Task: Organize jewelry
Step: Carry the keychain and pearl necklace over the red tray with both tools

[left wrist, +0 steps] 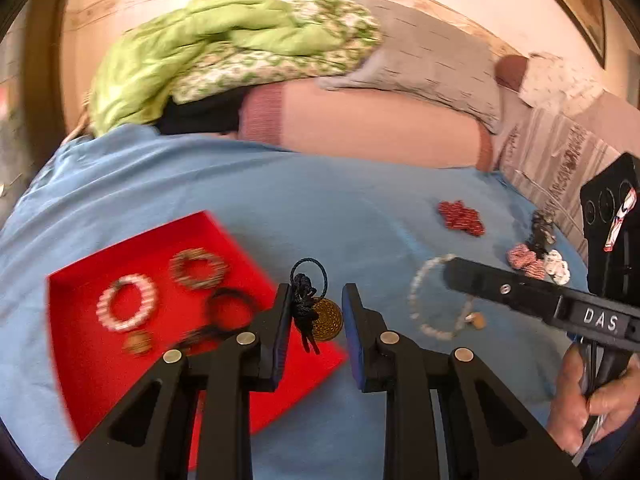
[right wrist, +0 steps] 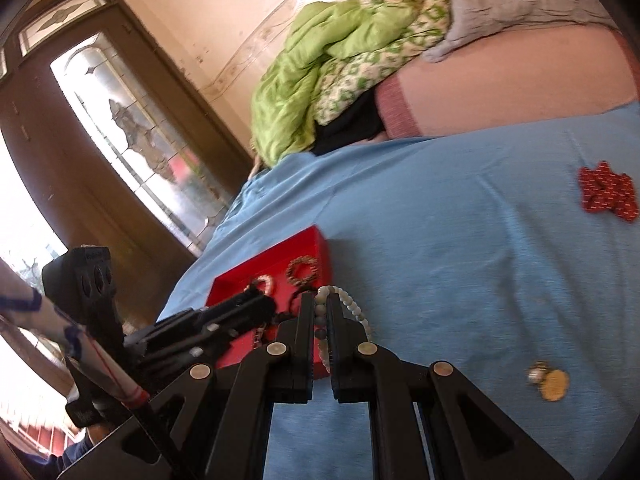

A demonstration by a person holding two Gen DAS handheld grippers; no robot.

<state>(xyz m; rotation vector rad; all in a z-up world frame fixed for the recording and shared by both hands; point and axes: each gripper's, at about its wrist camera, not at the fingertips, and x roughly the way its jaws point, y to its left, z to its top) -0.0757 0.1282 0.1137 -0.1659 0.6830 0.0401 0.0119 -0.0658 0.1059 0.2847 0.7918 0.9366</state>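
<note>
Left wrist view: several bracelets lie in the red tray (left wrist: 100, 380); left gripper (left wrist: 316, 320) dangles a corded pendant (left wrist: 326, 318), right gripper (right wrist: 321, 320) clenches a pearl bracelet (right wrist: 352, 308); red beads (left wrist: 460, 218) remain beyond the tray.

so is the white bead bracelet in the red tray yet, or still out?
Out. The right hand-held gripper is shut on the bracelet, holding it beside the tray, over the blue sheet.

Tray and loose jewelry on a bed sheet.
Tray (left wrist: 100, 360) lies left with bracelets (left wrist: 127, 303) in it; bead cluster (left wrist: 461, 218) lies right, pillows (left wrist: 380, 124) behind.
</note>
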